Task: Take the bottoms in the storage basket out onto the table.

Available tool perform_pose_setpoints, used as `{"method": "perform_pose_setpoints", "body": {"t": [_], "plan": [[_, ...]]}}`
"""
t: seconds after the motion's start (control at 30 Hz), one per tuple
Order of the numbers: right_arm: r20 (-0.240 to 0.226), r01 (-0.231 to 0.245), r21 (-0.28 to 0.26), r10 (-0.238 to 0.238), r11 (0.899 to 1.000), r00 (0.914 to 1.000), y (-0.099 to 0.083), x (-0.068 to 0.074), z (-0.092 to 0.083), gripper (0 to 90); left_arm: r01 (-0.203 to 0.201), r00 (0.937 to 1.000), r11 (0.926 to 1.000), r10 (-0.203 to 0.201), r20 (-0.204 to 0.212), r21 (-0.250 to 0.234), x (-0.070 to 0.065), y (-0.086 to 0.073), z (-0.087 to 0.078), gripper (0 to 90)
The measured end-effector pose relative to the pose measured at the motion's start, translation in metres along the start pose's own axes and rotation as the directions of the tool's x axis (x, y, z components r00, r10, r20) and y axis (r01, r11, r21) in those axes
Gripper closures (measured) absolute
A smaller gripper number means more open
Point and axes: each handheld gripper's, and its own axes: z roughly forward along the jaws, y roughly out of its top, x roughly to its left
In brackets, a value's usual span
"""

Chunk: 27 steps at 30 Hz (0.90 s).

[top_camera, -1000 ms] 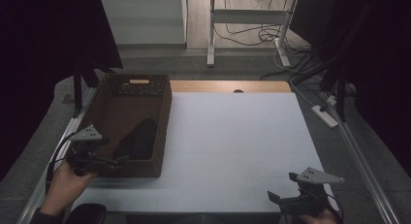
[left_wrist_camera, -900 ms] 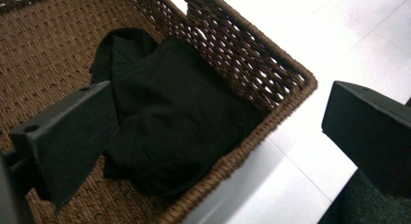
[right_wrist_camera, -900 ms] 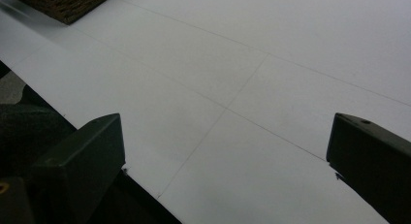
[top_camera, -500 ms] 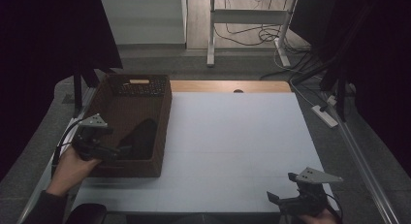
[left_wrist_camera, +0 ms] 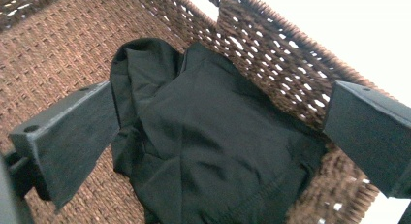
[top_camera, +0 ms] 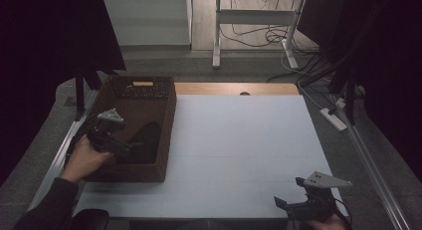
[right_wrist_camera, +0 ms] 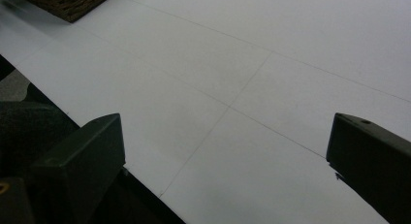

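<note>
- Hovering inside the brown wicker basket (top_camera: 164, 140), the left gripper (top_camera: 130, 149) has its jaws spread wide, one on either side of a black cloth (left_wrist_camera: 208, 136), with nothing clamped between them.
- The black cloth lies crumpled on the basket floor, bunched against the wall nearest the white surface (top_camera: 239, 150); in the high view it shows as a dark heap (top_camera: 145, 140) in the near half of the basket.
- In the left gripper view the cloth sits between the jaws and reaches up against the woven wall (left_wrist_camera: 291, 78); whether a jaw touches the fabric cannot be told.
- The basket stands at the left edge of the surface, its far end carrying a handle slot.
- The right gripper (top_camera: 293, 204) is held low at the near right corner of the surface, well apart from the basket.
- Its jaws stand wide apart with bare white surface (right_wrist_camera: 252, 78) between them, and a corner of the basket (right_wrist_camera: 68, 3) shows far off at the top left of the right gripper view.
</note>
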Motion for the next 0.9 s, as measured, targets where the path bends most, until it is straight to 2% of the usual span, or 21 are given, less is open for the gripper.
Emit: {"method": "perform_pose_setpoints", "body": {"t": [0.27, 0.4, 0.57, 0.63, 0.73, 0.8, 0.9], "plan": [[-0.002, 0.000, 0.003, 0.000, 1.000, 1.0000, 0.000, 0.000, 0.000, 0.7, -0.026, 0.9990, 0.9983, 0.024, 0.039, 0.051, 0.015, 0.002, 0.023, 0.0], [-0.002, -0.001, 0.005, 0.001, 1.000, 1.0000, 0.000, 0.000, 0.001, 0.8, -0.045, 0.9971, 0.9944, 0.039, 0.065, 0.096, 0.017, 0.004, 0.038, 0.0], [-0.004, -0.001, 0.005, 0.001, 1.000, 1.0000, 0.000, 0.000, 0.001, 0.8, -0.079, 0.9930, 0.9861, 0.065, 0.099, 0.146, 0.021, 0.007, 0.056, 0.0], [-0.004, 0.000, 0.005, 0.000, 1.000, 1.0000, 0.000, 0.000, 0.001, 0.8, -0.097, 0.9904, 0.9804, 0.078, 0.114, 0.172, 0.022, 0.007, 0.064, 0.0], [-0.005, -0.001, 0.005, 0.001, 1.000, 1.0000, 0.000, 0.000, 0.001, 0.8, -0.106, 0.9874, 0.9703, 0.077, 0.138, 0.218, 0.025, 0.007, 0.076, 0.0], [-0.006, -0.001, 0.004, 0.001, 1.000, 1.0000, 0.000, 0.000, 0.001, 0.8, -0.106, 0.9859, 0.9668, 0.071, 0.151, 0.233, 0.027, 0.007, 0.083, 0.0], [-0.007, -0.001, 0.005, 0.001, 1.000, 1.0000, 0.000, 0.000, 0.001, 0.8, -0.104, 0.9869, 0.9602, 0.067, 0.146, 0.259, 0.031, 0.007, 0.092, 0.0]]}}
